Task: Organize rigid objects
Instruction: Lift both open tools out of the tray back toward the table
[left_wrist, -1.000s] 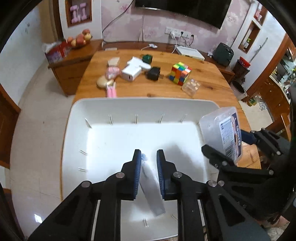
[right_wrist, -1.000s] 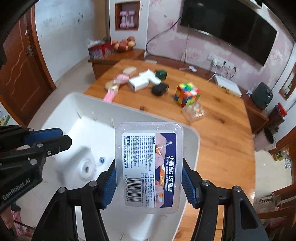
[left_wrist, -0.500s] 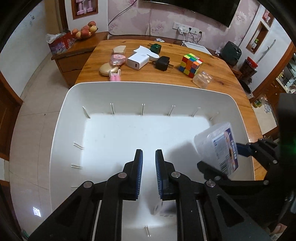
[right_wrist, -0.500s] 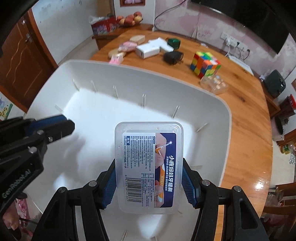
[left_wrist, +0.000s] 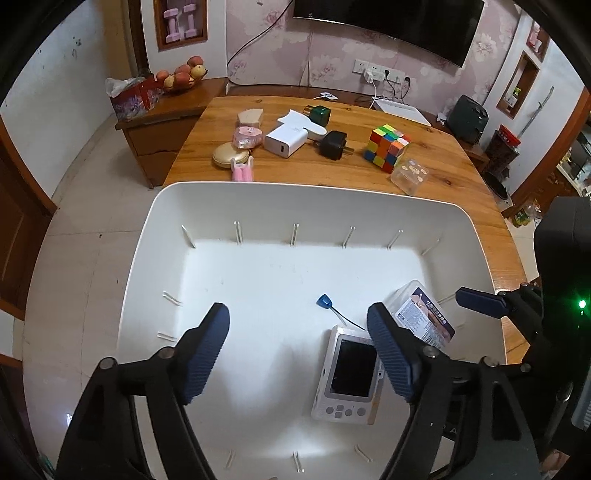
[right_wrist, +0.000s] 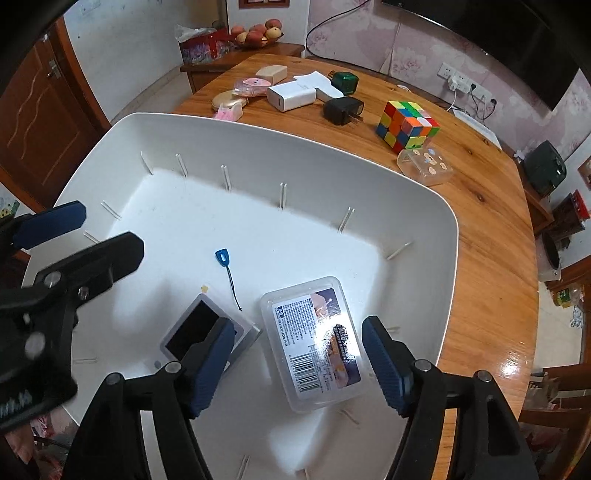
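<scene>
A big white tray (left_wrist: 177, 206) (right_wrist: 424, 192) sits on the wooden table. Inside it lie a clear floss-pick box (right_wrist: 314, 343) (left_wrist: 424, 317), a small white handheld device with a dark screen (left_wrist: 349, 376) (right_wrist: 195, 328) and a blue tag on a cord (left_wrist: 325, 301) (right_wrist: 222, 256). My left gripper (left_wrist: 299, 350) is open and empty above the tray floor, the device by its right finger. My right gripper (right_wrist: 299, 365) is open, its fingers on either side of the box and apart from it.
Beyond the tray on the table (left_wrist: 443, 155) lie a Rubik's cube (left_wrist: 386, 147) (right_wrist: 406, 125), a clear small box (left_wrist: 410, 176), a black plug (left_wrist: 334, 144), a white charger (left_wrist: 286, 142), a green adapter (left_wrist: 319, 114), pink and tan cases (left_wrist: 247, 134), and a pink clip (left_wrist: 242, 171).
Both grippers have opened. The left one let go of the handheld device and the right one let go of the floss box; both items now lie on the tray floor.
</scene>
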